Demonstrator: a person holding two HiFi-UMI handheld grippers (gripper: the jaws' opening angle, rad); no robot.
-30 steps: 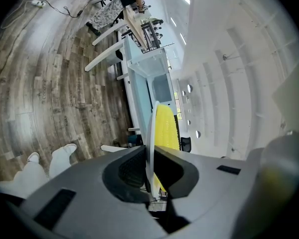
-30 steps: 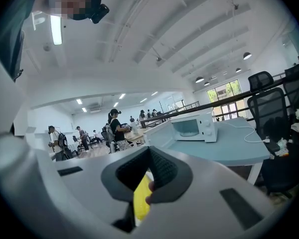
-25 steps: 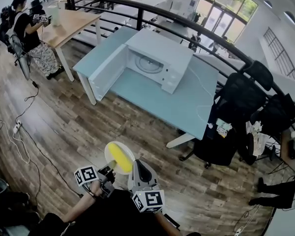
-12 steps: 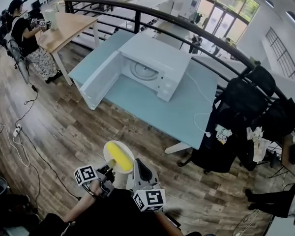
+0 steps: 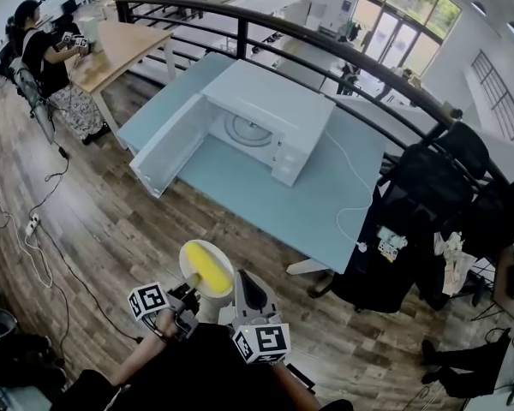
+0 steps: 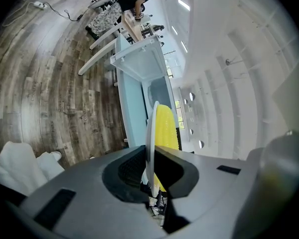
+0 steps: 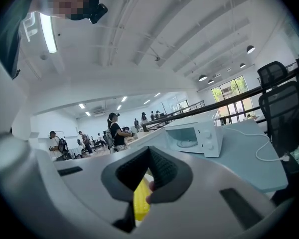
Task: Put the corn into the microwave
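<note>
Floor (image 5: 94,221) first: wood planks, grained and matt, in browns and greys. The tabletop (image 5: 325,187) is smooth pale blue with a soft sheen. The microwave (image 5: 270,101) has a white, smooth, satin casing. The railing (image 5: 325,45) looks like dark painted metal. Up close now, the plate (image 6: 150,128) is glossy white and the corn (image 6: 167,128) is bumpy, waxy yellow. The left gripper (image 6: 150,169) has a matt grey plastic shell, its fingers (image 6: 131,167) lined with black ribbed pads.

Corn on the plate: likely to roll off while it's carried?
Probably yes: the corn is a round cob lying loose on a shallow plate. The left hand-held gripper pinches only the rim, so tilt could tip it.
</note>
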